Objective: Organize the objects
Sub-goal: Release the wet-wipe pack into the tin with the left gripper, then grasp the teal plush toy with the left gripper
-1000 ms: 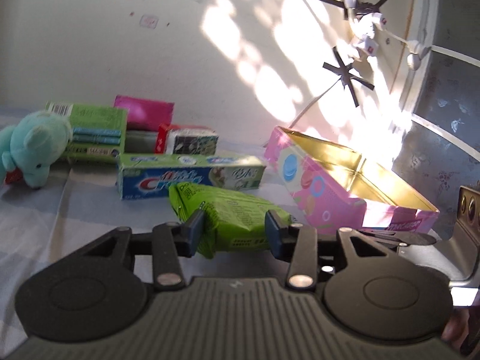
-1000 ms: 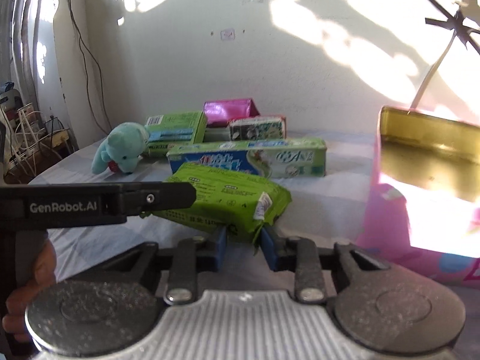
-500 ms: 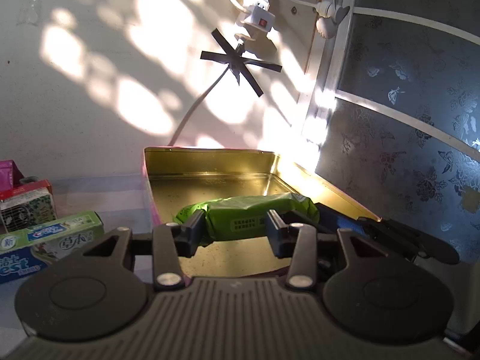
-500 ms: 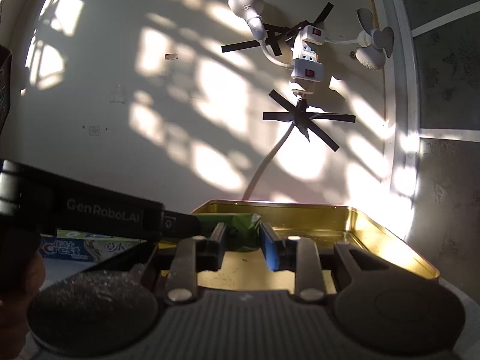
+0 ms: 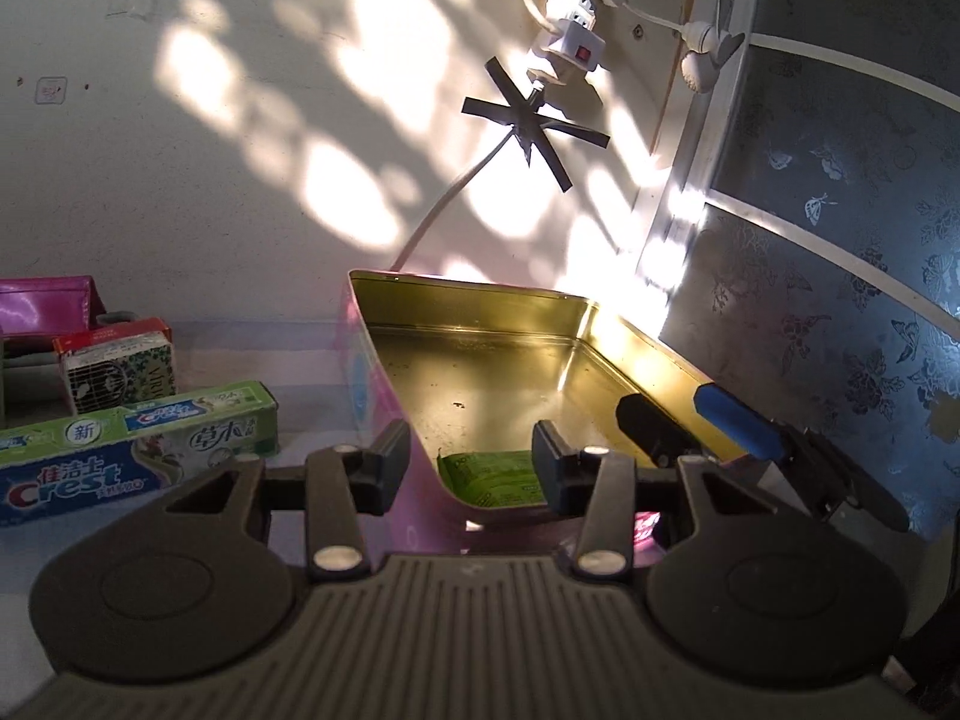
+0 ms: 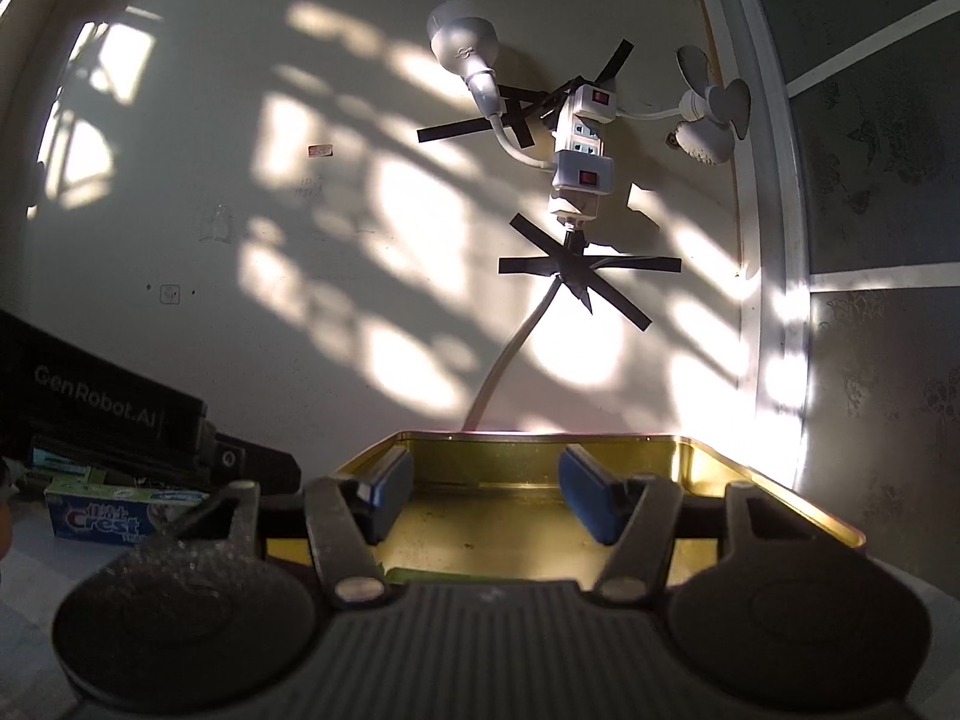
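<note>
The green wipes pack (image 5: 495, 477) lies inside the pink tin box (image 5: 384, 414) at its near end, with a sliver of it low in the right wrist view (image 6: 420, 574). My left gripper (image 5: 471, 465) is open and empty above the box's near-left wall. My right gripper (image 6: 486, 501) is open and empty over the tin's gold inside (image 6: 540, 522); its fingers (image 5: 735, 426) show at the box's right rim in the left wrist view.
A Crest toothpaste box (image 5: 132, 450) lies left of the tin and also shows in the right wrist view (image 6: 120, 519). Behind it stand a small fan carton (image 5: 117, 369) and a pink pouch (image 5: 45, 309). A wall with a taped power strip (image 6: 579, 162) is behind; a patterned glass door (image 5: 840, 276) is right.
Both grippers let go of the green pack, which now lies in the tin. Both sets of jaws opened wide and pulled up slightly.
</note>
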